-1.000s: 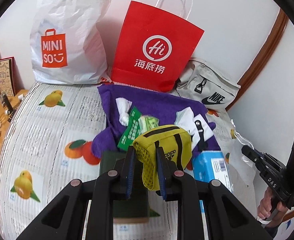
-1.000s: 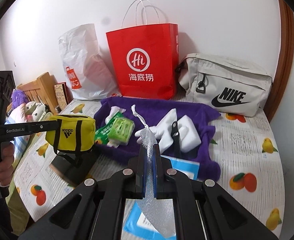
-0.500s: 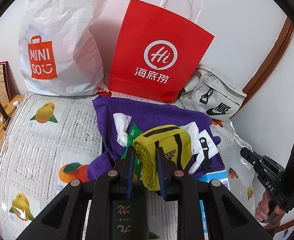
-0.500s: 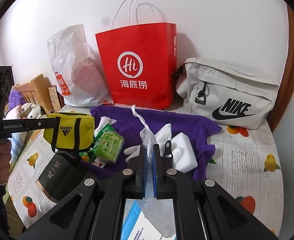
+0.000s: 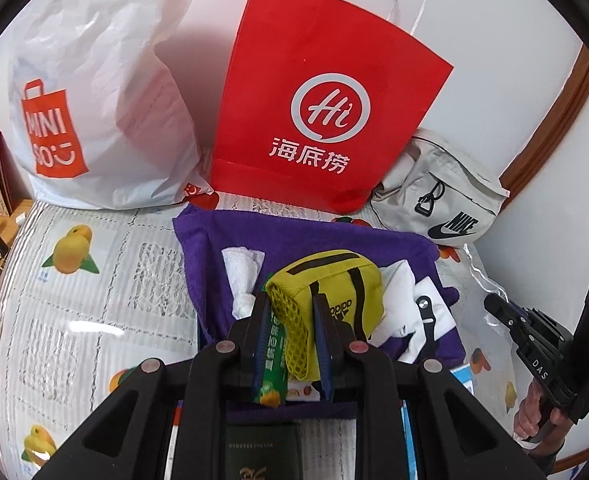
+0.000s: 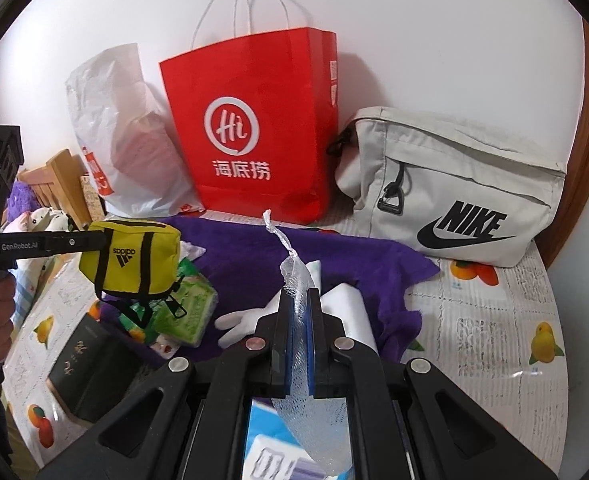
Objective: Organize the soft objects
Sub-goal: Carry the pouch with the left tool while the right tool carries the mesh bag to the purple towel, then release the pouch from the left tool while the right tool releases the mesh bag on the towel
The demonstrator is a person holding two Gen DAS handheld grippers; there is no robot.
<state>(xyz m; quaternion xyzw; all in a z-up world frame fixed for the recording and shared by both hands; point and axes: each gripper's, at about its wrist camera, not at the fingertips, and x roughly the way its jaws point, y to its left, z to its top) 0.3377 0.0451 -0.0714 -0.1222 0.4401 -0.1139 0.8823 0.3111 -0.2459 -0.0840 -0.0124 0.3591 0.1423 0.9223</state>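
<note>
My left gripper (image 5: pixel 290 300) is shut on a yellow Adidas pouch (image 5: pixel 330 288) and holds it above the purple towel (image 5: pixel 210 240); the pouch also shows at the left in the right wrist view (image 6: pixel 134 256). My right gripper (image 6: pixel 299 296) is shut on a clear bubble-wrap bag (image 6: pixel 294 276) that hangs down past its fingers. On the towel lie white socks (image 5: pixel 406 300), a crumpled white cloth (image 5: pixel 240 268) and green tissue packs (image 6: pixel 186 312).
A red paper bag (image 5: pixel 326 108), a white Miniso plastic bag (image 5: pixel 94 92) and a grey Nike bag (image 6: pixel 454 184) stand along the back wall. A dark box (image 6: pixel 90 364) and a blue box (image 6: pixel 262 440) lie near the front. A wooden frame (image 6: pixel 58 180) is at the left.
Both grippers have moved forward toward the bags at the wall, each keeping its hold. The pouch now hangs over the towel's middle.
</note>
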